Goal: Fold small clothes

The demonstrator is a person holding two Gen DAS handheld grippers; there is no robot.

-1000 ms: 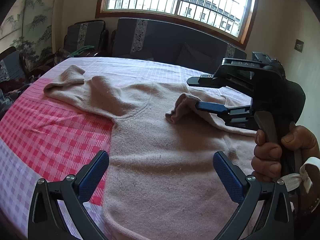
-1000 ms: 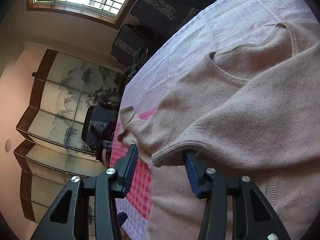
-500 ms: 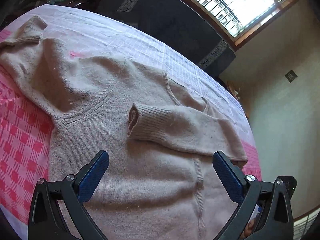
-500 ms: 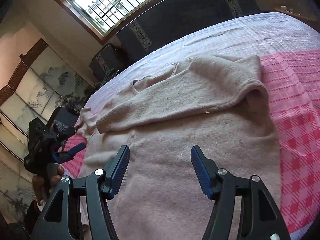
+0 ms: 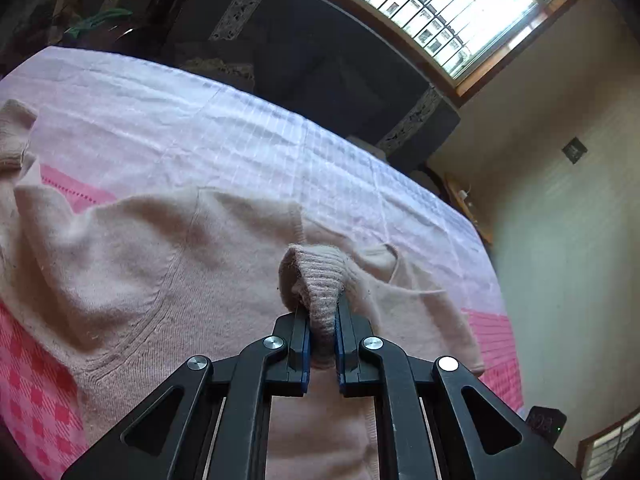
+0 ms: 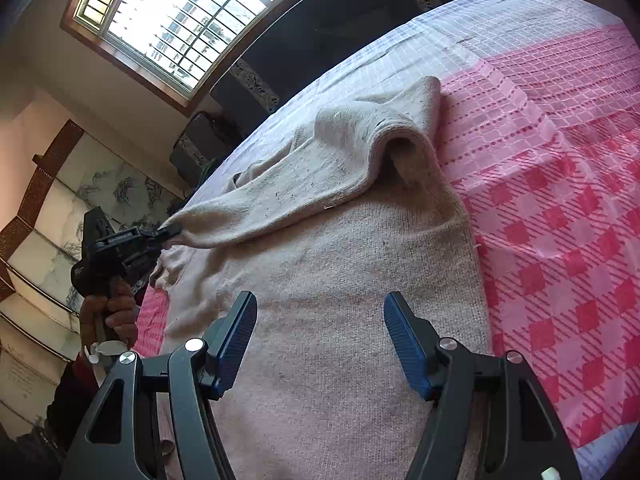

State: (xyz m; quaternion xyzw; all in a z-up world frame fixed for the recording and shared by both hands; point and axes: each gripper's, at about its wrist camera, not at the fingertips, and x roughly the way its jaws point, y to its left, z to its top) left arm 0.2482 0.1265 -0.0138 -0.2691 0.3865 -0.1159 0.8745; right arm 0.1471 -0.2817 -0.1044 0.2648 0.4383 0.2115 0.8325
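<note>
A beige knitted sweater (image 5: 132, 272) lies flat on the pink checked tablecloth (image 5: 248, 136). Its right sleeve is folded across the body. My left gripper (image 5: 322, 332) is shut on the ribbed sleeve cuff (image 5: 320, 280) and holds it just above the sweater's chest. In the right wrist view the left gripper (image 6: 170, 232) pinches the cuff end of the sleeve (image 6: 304, 184), which stretches toward the shoulder fold. My right gripper (image 6: 320, 340) is open and empty over the sweater's lower body (image 6: 340, 280).
The tablecloth (image 6: 560, 184) shows bare to the right of the sweater. The other sleeve's cuff (image 5: 12, 136) lies at the far left. A dark sofa (image 5: 320, 60) stands behind the table under the window. A painted folding screen (image 6: 44, 216) stands at the left.
My left gripper has closed on the sleeve cuff, having been open above the sweater. My right gripper let go of the sleeve one second ago and has drawn back, staying open.
</note>
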